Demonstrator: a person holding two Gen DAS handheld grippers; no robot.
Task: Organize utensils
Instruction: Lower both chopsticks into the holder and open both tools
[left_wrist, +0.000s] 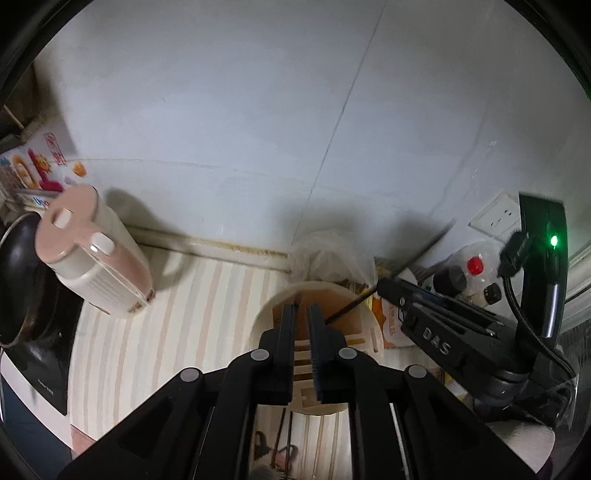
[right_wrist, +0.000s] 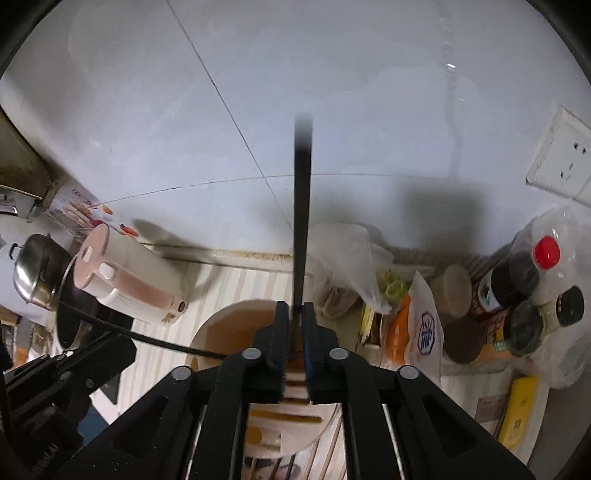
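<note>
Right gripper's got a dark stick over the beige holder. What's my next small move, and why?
Probably lower the right gripper straight down: the dark chopstick stands upright in its jaws, lower end above the beige utensil holder opening, and a second chopstick is already angled into it.

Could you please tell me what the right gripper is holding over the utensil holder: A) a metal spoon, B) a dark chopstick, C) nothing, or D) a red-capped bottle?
B: the right gripper has its jaws closed on a dark chopstick that points up past the jaws, above the holder.
</note>
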